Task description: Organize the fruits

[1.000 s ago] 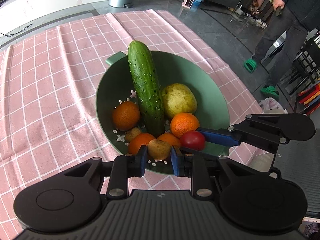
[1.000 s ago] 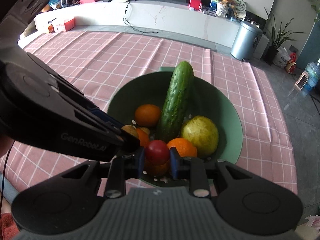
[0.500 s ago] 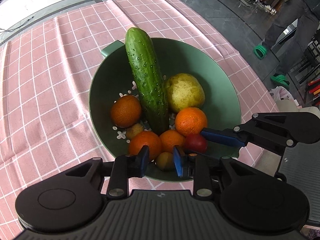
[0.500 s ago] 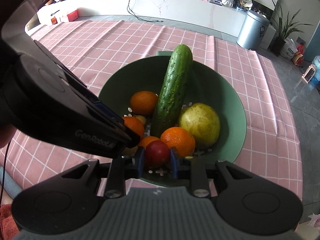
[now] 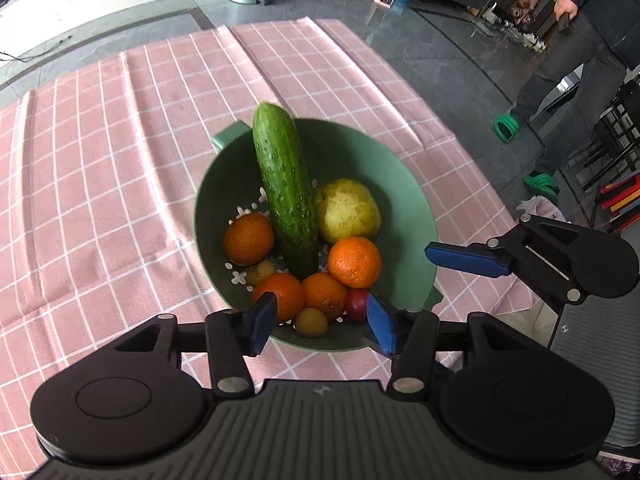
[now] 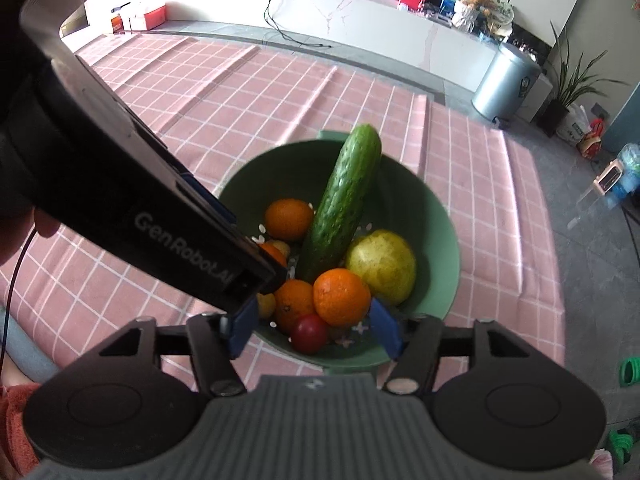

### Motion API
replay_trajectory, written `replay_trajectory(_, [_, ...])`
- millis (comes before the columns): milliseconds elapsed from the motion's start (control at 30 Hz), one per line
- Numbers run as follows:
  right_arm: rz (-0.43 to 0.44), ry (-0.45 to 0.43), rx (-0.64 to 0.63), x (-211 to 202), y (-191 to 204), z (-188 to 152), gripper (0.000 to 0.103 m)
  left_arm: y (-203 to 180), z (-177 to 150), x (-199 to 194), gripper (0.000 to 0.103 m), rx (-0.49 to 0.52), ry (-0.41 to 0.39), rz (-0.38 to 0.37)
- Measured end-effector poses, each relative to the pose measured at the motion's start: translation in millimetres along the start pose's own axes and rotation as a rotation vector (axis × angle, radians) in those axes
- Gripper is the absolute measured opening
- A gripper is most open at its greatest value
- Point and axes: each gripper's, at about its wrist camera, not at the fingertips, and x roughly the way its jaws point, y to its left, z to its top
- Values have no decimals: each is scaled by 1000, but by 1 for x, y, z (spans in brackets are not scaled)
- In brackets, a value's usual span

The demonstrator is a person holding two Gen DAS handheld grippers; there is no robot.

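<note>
Fruits fill the green colander just beyond both grippers (left gripper, right gripper), fingers spread, holding nothing.

Only readable text: "GenRobot.AI", pale lettering on black side of left gripper body, seen in right wrist view, running diagonally down toward its fingers. Small embossed logo marks on grey camera housings in both views, not legible. Dark mark on metal bin, too small to read. Boxes on far counter blurred, no legible print.
</note>
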Motion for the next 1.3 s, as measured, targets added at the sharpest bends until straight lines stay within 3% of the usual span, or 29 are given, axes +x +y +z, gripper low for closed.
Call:
replay_trajectory(133, [-31,-13,-14,-19,6,8,65,1,-4,-29,64,1,-79,-6])
replay_trajectory(200, [-53,-32,-4,-30,8,10,76,0,-8,-46,64,16,-140,3])
replay_trajectory(267, [-67,-75,30,-42,10,12,79,-3,-14,-64,64,41,-208,25])
replay_trajectory(400, [-71,-162,153,-63,13,11,82,-7,-35,-100,66,103,-353,111])
replay_trajectory(467, [-80,-219,218,-74,18,8,88,-8,-45,-116,67,120,-419,176])
replay_trajectory(600, [-83,-314,335,-91,35,0,88,-11,-66,-145,68,138,-520,321])
replay_trajectory(700, [-85,-398,369,-106,52,-6,92,-7,-86,-162,77,129,-597,361])
replay_trajectory(800, [-106,-495,378,-122,68,-18,96,-3,-106,-172,78,108,-665,409])
replay_trajectory(900, [-145,-572,393,-133,85,-31,96,0,-124,-174,86,105,-696,477])
replay_trajectory(1000, [-162,-592,413,-132,101,-44,99,2,-141,-163,89,119,-693,547])
replay_trajectory(1300, [-202,-530,373,-97,147,-81,99,7,-181,-122,89,120,-643,611])
